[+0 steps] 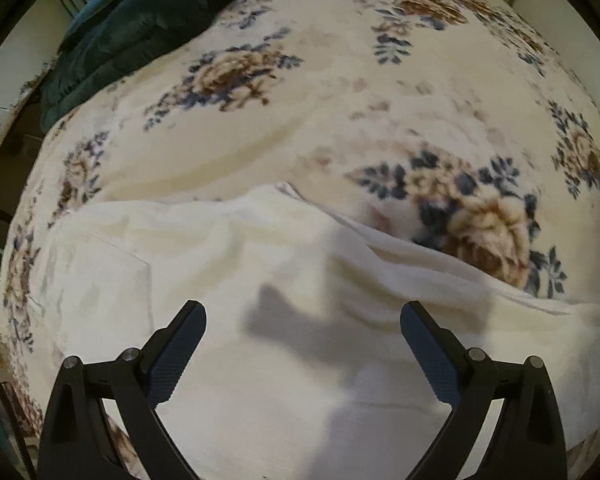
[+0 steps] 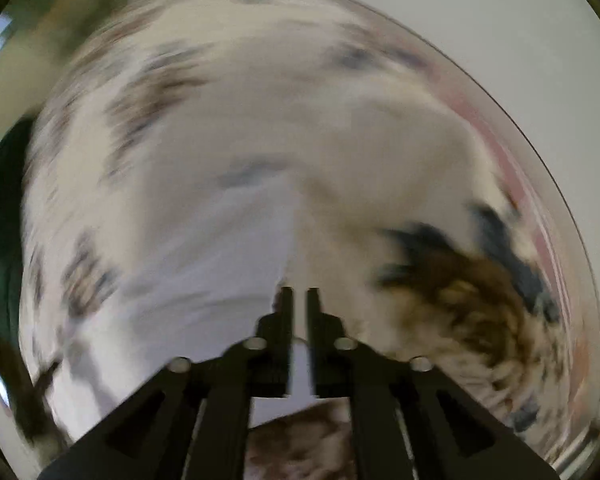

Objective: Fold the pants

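A bed with a floral cover (image 1: 300,92) is filling both views, and a dark green blanket (image 1: 132,32) is lying at its far left corner. The pants (image 1: 280,280), white and soft, are lying flat on the cover in the near part of the bed, with the big brown flower (image 1: 488,232) just beside their far right edge.

The left gripper (image 1: 303,322) is hovering over the pants with its jaws standing wide, and nothing is between them; only its shadow is falling on the cloth. The right gripper (image 2: 299,294) is pointing down with its jaws nearly together, and white cloth is showing in the narrow slit between them. It seems to be pinching an edge of the pants near the flower, but this view is very blurred, so I cannot tell for sure if the pads are really pressing on the cloth.

I judge the step in hand is taking an edge to fold it over. To do it well, the right gripper is needing a firm hold on the whole edge before it pulls. The left one should take the same edge farther from the flower, so both are lifting together and the cloth is staying smooth. Pulling with one side only could make wrinkles or drag the pants across the cover.
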The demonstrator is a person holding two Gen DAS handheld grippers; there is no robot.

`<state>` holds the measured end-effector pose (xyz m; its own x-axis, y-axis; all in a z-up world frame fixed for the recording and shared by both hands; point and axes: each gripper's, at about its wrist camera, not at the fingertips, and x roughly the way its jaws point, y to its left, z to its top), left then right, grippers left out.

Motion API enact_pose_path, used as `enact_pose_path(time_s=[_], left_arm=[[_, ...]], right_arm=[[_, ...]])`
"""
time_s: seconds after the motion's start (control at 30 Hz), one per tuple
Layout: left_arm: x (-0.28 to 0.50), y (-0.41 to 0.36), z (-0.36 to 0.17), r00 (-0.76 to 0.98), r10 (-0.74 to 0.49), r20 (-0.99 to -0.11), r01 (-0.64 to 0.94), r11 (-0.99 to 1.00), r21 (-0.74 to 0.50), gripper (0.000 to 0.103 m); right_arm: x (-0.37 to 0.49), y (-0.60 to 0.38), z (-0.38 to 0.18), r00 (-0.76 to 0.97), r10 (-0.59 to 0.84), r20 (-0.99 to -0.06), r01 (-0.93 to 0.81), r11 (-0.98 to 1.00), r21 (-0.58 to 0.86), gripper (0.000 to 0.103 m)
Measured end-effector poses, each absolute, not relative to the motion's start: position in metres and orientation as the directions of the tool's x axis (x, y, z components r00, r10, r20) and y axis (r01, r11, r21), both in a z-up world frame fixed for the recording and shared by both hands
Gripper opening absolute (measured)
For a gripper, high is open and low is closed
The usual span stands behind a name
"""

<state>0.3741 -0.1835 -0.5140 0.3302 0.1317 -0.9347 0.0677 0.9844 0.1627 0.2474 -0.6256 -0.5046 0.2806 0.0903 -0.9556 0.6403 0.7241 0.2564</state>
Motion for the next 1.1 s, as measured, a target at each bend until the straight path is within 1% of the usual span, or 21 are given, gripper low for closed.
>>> enact_pose_path(time_s=[0.03,0.07,0.1,0.2,0.27,0.3,0.33,0.37,0.4,0.43,0.5,0.53,0.57,0.6,0.63,0.7,0.8,0.9,0.97,1.03,1.1], left_arm=[[0.377,-0.181,-0.513,0.332,0.145,-0.932,0.059,0.983,0.174,0.1],[0.379,-0.178,-0.513,0.334,0.161,-0.929,0.049,0.981,0.187,0.099],[0.382,-0.175,-0.514,0.335,0.17,-0.927,0.043,0.98,0.195,0.1],[0.392,-0.161,-0.519,0.33,0.218,-0.918,0.012,0.972,0.235,0.099],[0.399,-0.148,-0.525,0.31,0.239,-0.92,-0.009,0.969,0.248,0.099],[0.403,-0.143,-0.53,0.3,0.249,-0.921,-0.014,0.966,0.257,0.099],[0.405,-0.14,-0.533,0.295,0.253,-0.921,-0.014,0.965,0.261,0.099],[0.408,-0.137,-0.538,0.287,0.256,-0.923,-0.014,0.965,0.263,0.099],[0.412,-0.133,-0.542,0.276,0.259,-0.925,-0.012,0.964,0.267,0.099],[0.415,-0.13,-0.545,0.269,0.254,-0.929,-0.01,0.965,0.261,0.099],[0.419,-0.126,-0.548,0.268,0.241,-0.933,-0.009,0.969,0.248,0.1],[0.422,-0.124,-0.549,0.273,0.229,-0.934,-0.009,0.972,0.236,0.1],[0.424,-0.124,-0.549,0.275,0.22,-0.936,-0.007,0.974,0.227,0.1],[0.428,-0.124,-0.552,0.275,0.217,-0.937,-0.005,0.975,0.224,0.1],[0.432,-0.125,-0.556,0.27,0.211,-0.94,0.004,0.976,0.22,0.1],[0.44,-0.127,-0.566,0.251,0.213,-0.944,0.032,0.973,0.228,0.1],[0.449,-0.131,-0.577,0.253,0.224,-0.941,0.075,0.965,0.25,0.103],[0.456,-0.136,-0.582,0.268,0.236,-0.934,0.115,0.955,0.274,0.103],[0.46,-0.134,-0.586,0.25,0.229,-0.941,0.12,0.957,0.264,0.103],[0.463,-0.131,-0.587,0.232,0.204,-0.951,0.113,0.965,0.235,0.103],[0.466,-0.128,-0.587,0.223,0.182,-0.958,0.112,0.971,0.211,0.103]], right_arm=[[0.263,-0.608,-0.5,0.294,0.131,-0.947,0.576,0.766,0.285,0.045],[0.286,-0.582,-0.497,0.287,0.18,-0.941,0.485,0.82,0.305,0.071],[0.314,-0.548,-0.497,0.264,0.217,-0.94,0.377,0.873,0.308,0.073],[0.386,-0.452,-0.511,0.18,0.283,-0.942,0.068,0.952,0.299,0.073],[0.424,-0.391,-0.531,0.135,0.255,-0.957,-0.115,0.964,0.241,0.073],[0.434,-0.37,-0.542,0.101,0.241,-0.965,-0.17,0.96,0.222,0.072],[0.445,-0.348,-0.557,0.062,0.217,-0.974,-0.218,0.955,0.199,0.069],[0.454,-0.332,-0.571,0.034,0.201,-0.979,-0.252,0.95,0.186,0.047],[0.459,-0.32,-0.582,0.02,0.156,-0.988,-0.285,0.948,0.144,0.009],[0.462,-0.312,-0.588,0.023,0.138,-0.99,-0.307,0.944,0.124,0.006],[0.466,-0.314,-0.587,0.088,0.121,-0.989,-0.271,0.958,0.093,0.003],[0.469,-0.325,-0.585,0.112,0.13,-0.985,-0.21,0.972,0.105,0.0],[0.472,-0.335,-0.587,0.132,0.1,-0.986,-0.156,0.985,0.079,0.0],[0.476,-0.358,-0.597,0.124,0.062,-0.99,-0.049,0.997,0.056,0.0],[0.478,-0.371,-0.606,0.093,0.088,-0.992,0.022,0.996,0.09,0.0],[0.474,-0.393,-0.618,0.061,0.208,-0.976,0.149,0.965,0.215,0.0],[0.46,-0.396,-0.591,0.128,0.287,-0.95,0.206,0.929,0.308,0.003],[0.443,-0.37,-0.573,0.19,0.429,-0.883,0.139,0.879,0.457,0.003],[0.439,-0.345,-0.587,0.141,0.438,-0.888,0.119,0.883,0.455,0.003],[0.439,-0.338,-0.623,0.086,0.427,-0.9,0.18,0.882,0.436,0.0],[0.436,-0.349,-0.643,0.105,0.466,-0.879,0.266,0.838,0.476,0.0]])
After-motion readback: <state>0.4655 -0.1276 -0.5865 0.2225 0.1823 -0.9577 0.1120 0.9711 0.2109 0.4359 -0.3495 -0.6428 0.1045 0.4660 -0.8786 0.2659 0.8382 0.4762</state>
